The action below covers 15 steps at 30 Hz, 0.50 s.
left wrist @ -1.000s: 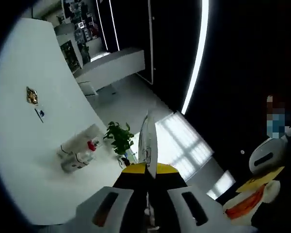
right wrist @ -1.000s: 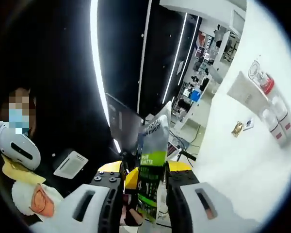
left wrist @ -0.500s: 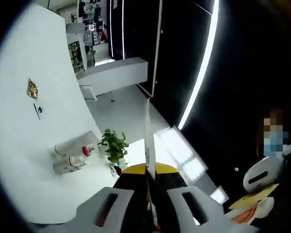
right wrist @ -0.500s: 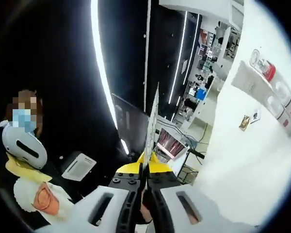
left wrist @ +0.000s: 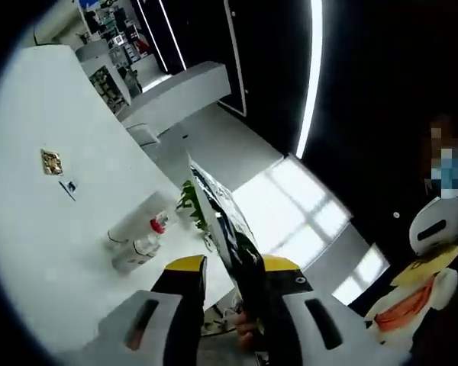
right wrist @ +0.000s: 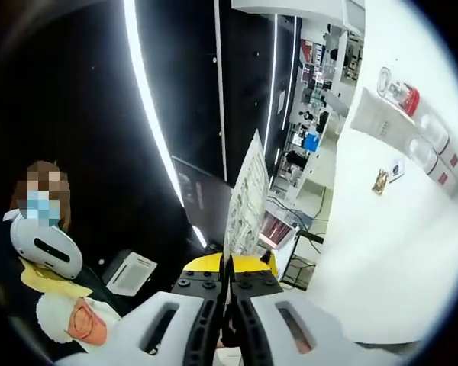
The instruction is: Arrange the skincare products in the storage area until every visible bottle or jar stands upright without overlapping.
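Rising from the bottom of the left gripper view, the left gripper (left wrist: 233,278) has its jaws apart, with a dark glossy sachet (left wrist: 225,232) standing between them, resting against the right jaw; a fingertip (left wrist: 246,333) shows at its base. Left of centre, skincare bottles (left wrist: 141,238) lie on their sides on the white table (left wrist: 38,221), one with a red cap (left wrist: 161,223), beside a green plant (left wrist: 192,204). The right gripper view gives the right gripper (right wrist: 229,276) pressed together on a thin printed packet (right wrist: 246,200), its text too small to read. At upper right lie a white tube (right wrist: 382,120) and clear bottles (right wrist: 424,146) bearing small red labels.
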### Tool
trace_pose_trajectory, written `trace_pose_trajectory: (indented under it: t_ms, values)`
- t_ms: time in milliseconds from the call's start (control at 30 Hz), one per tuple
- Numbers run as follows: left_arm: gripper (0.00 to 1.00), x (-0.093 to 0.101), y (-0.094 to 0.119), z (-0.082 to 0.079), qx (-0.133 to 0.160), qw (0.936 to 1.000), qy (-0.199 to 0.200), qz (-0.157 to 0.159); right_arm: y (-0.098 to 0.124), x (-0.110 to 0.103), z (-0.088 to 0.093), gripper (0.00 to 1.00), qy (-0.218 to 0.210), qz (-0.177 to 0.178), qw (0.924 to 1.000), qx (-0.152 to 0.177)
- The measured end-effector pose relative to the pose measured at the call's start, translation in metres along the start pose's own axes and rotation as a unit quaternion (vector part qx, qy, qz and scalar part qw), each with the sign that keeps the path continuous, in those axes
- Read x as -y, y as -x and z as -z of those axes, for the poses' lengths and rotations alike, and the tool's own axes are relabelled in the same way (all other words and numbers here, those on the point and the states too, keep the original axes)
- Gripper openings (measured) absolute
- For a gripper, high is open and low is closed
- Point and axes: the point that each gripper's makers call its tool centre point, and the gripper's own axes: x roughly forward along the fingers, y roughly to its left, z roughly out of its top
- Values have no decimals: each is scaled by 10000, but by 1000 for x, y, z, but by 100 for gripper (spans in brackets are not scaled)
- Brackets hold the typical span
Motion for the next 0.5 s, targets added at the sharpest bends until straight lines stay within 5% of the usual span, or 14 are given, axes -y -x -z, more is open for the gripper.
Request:
trace_pose_trajectory:
  t_ms: [333,500]
  values:
    - [24,-16,11,17,-196,9990,364,-175,3,23,6,1,-18,411,9991,-84]
    - [7,-16,14,22,-267,9986,437,-134,3,39,5,2,-30,698,9974,-150]
